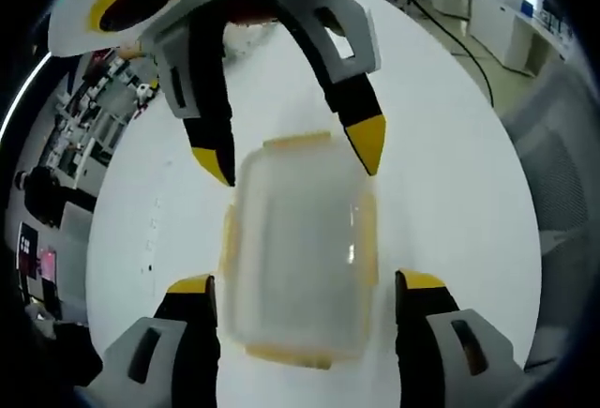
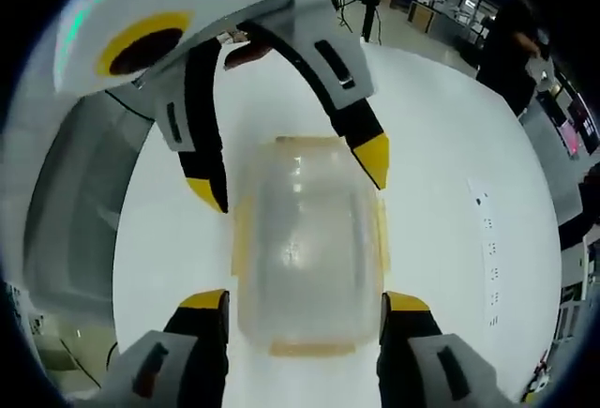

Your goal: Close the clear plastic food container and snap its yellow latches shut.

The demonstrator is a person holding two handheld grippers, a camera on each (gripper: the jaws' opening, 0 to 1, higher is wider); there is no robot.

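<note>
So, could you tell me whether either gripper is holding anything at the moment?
Nothing is gripped. The left gripper and right gripper are both open, their jaws straddling opposite ends of the clear container on the white table, without clamping it.

I see the clear plastic food container [image 1: 298, 258] lying flat on the white table [image 1: 450, 145], lid on, with its yellow latches [image 1: 368, 239] lining all four edges.

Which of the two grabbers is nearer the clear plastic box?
Neither, visibly: the left gripper and the right gripper each straddle one end of the container, jaws open, facing each other.
</note>
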